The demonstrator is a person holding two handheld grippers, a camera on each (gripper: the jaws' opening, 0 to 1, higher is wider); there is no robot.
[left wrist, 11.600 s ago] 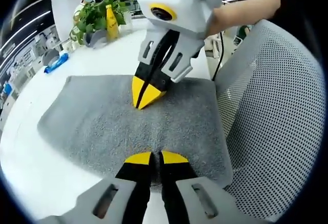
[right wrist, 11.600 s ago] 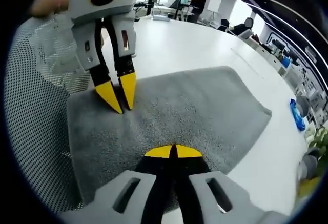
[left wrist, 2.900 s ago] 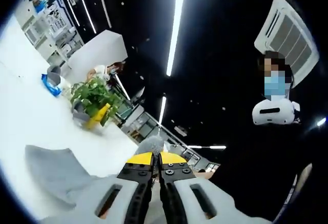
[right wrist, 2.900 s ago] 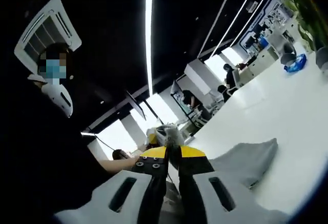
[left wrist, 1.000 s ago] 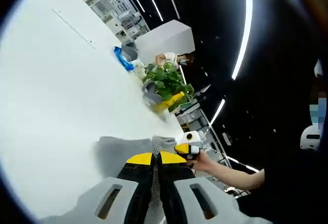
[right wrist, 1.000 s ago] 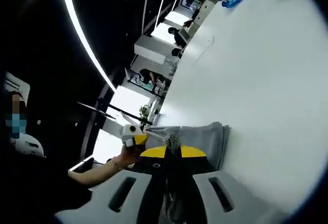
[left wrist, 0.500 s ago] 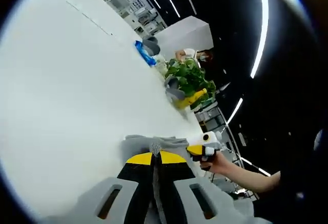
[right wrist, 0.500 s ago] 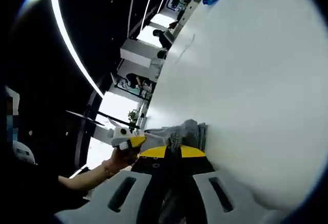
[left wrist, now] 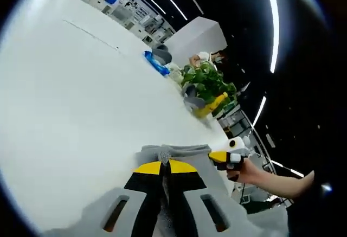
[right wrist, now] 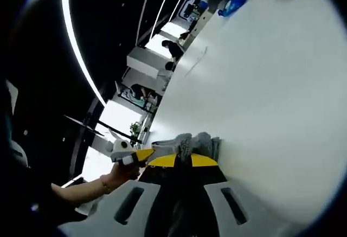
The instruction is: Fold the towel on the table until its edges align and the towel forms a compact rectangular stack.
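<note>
Both tongs (left wrist: 164, 166) (right wrist: 183, 160) clamped on towel (left wrist: 179, 151) edge.

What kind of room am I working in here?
Likely an open-plan office or lab: a long white table, a potted plant, strip ceiling lights, and a person at distant desks.

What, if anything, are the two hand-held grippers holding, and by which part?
Both grip the grey terry towel by its edge: left hand-held gripper, right hand-held gripper.
</note>
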